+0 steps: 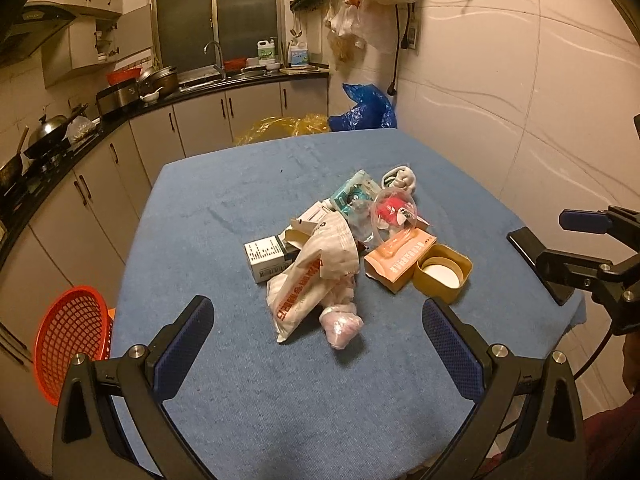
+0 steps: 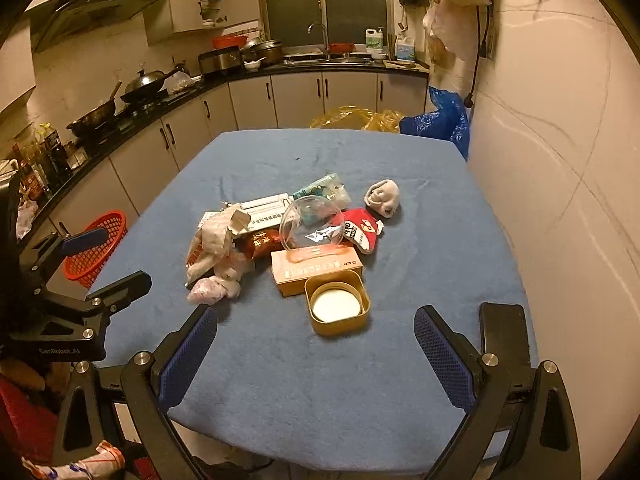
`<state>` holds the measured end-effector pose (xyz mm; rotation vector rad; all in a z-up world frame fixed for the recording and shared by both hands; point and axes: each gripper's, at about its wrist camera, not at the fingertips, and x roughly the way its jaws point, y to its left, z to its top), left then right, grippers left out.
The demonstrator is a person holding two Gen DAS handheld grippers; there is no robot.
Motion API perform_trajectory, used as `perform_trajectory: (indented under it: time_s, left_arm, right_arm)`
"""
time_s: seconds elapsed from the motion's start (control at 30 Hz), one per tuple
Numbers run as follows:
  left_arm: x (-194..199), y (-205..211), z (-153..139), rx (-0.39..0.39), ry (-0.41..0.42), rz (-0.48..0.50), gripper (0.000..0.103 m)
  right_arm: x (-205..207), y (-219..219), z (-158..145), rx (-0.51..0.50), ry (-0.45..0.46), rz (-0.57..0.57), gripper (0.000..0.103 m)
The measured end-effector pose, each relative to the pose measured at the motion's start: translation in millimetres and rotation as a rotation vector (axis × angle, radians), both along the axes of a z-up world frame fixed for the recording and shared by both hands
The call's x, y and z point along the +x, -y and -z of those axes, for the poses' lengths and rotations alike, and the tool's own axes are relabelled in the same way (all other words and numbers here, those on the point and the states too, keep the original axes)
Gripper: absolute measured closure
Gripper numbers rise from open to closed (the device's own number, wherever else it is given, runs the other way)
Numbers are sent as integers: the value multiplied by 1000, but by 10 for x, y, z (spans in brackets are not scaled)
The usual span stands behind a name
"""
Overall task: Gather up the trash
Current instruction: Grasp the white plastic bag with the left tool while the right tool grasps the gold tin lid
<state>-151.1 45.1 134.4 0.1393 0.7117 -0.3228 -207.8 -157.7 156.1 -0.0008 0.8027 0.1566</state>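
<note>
Both grippers are hovering over the near edge of a blue-covered desk (image 1: pixel 224 216), each with its jaws released and spread wide, grasping nothing. The left gripper (image 1: pixel 318 336) is framing the near end of the trash pile: a crumpled white plastic bag with red print (image 1: pixel 308 280) is lying straight ahead between the jaws, and a pinkish wad (image 1: pixel 342 326) is sitting at the bag's near tip, closest to the jaws. Beyond the bag, a small white-and-grey box (image 1: pixel 266 258) is resting just ahead and slightly toward the left jaw, while an orange carton (image 1: pixel 394 260) and a gold tin with a white disc inside (image 1: pixel 442 272) are touching each other ahead of the right jaw. The right gripper (image 2: pixel 316 342) is pointing at that same gold tin (image 2: pixel 337 301), which is sitting nearest ahead between its jaws, with the carton (image 2: pixel 316 266) just behind it. Farther ahead, a clear plastic dome lid (image 2: pixel 310 220), a red sock (image 2: pixel 360 232) and a grey sock (image 2: pixel 382 197) are lying near one another (the teal packet (image 2: pixel 324 192) behind the lid is partly hidden). A red mesh basket (image 1: pixel 74 336) is standing off the desk, outside the left gripper's left jaw. A dark phone (image 2: pixel 505 330) is lying flat just outside the right gripper's right jaw.
</note>
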Motion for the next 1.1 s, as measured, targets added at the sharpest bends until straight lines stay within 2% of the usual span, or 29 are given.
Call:
perform_trajectory:
  time_s: [0.43,0.7,0.93,1.1]
  left_arm:
    - [91,2,-31,10,17,-8,0]
    - [17,-27,-133,11,90,-11,0]
    - [64,-24,-29,29,42,-28,0]
    - [117,-43,61,4,-18,-24,0]
  right_arm:
    - [117,-63,-13,2,9,-38,3]
    - [47,-129,-47,9,60,-103,3]
    - [108,-91,87,1,13,-87,3]
    - [186,-32,219,19,-35,-77,3]
